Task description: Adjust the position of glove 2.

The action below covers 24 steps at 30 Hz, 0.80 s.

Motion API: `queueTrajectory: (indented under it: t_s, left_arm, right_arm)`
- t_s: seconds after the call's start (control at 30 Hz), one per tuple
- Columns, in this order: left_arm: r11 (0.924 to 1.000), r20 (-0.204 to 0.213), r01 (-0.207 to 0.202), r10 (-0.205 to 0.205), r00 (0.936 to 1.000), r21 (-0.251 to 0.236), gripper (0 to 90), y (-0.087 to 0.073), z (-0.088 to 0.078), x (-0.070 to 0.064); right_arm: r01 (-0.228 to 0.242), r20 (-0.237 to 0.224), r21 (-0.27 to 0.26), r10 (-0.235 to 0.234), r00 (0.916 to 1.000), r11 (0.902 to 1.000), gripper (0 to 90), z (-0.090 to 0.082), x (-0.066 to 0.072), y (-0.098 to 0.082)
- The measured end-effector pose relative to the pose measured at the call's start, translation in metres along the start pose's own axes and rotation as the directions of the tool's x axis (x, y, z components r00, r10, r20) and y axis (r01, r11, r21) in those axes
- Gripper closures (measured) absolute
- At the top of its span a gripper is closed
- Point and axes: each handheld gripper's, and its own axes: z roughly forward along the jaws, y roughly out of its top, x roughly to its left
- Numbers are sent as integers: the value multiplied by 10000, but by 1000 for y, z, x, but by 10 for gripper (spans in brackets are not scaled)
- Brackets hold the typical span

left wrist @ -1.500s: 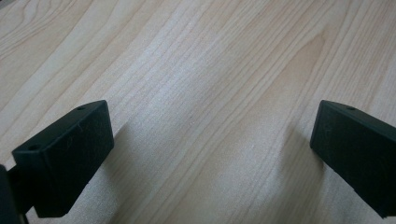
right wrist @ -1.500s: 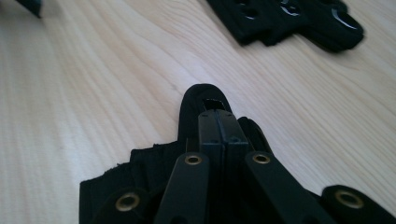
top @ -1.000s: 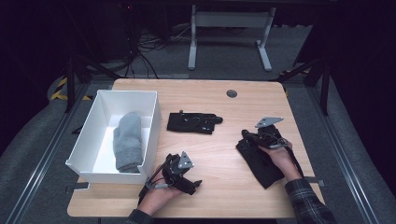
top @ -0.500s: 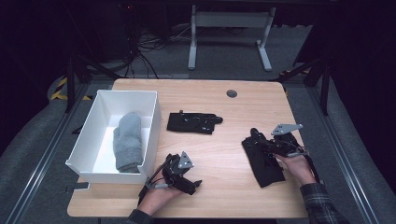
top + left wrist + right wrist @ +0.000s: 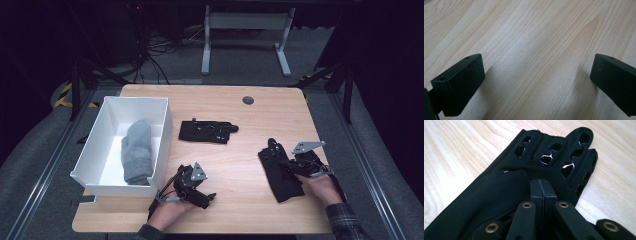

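A black glove (image 5: 277, 172) with cut-out finger holes lies flat on the right side of the wooden table (image 5: 235, 165). My right gripper (image 5: 286, 165) rests on its palm (image 5: 499, 185), jaws pressed together, and a ridge of fabric runs into their tips (image 5: 541, 182). The glove's fingers (image 5: 564, 152) point away from me. Near the front edge, beside the white box, my left gripper (image 5: 206, 199) is held still with its jaws wide apart over bare wood (image 5: 536, 57) and nothing between them.
A second black glove (image 5: 207, 131) lies at the table's middle. The white box (image 5: 95, 145) at the left holds a rolled grey cloth (image 5: 137, 150). A round cable grommet (image 5: 247, 100) sits near the far edge.
My right hand and gripper have slid to the right across the glove, and the glove has shifted slightly with them. The left gripper has not moved.
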Motion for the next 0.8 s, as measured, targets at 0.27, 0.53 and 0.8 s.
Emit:
queueTrajectory:
  t_s: [0.27, 0.53, 0.8]
  left_arm:
    - [10000, -10, -25, 25, 10000, -9, 1, 0, 0, 0]
    - [10000, -8, -16, 16, 10000, -33, 1, 0, 0, 0]
    - [10000, -1, -17, 17, 10000, -30, 1, 0, 0, 0]
  right_arm:
    - [102, -362, 50, -100, 9993, 9999, 900, 1, 33, 1]
    - [632, -555, -70, -635, 9964, 9980, 892, -6, 57, 1]
    - [600, -706, 161, -587, 9958, 9981, 900, -17, 60, -17]
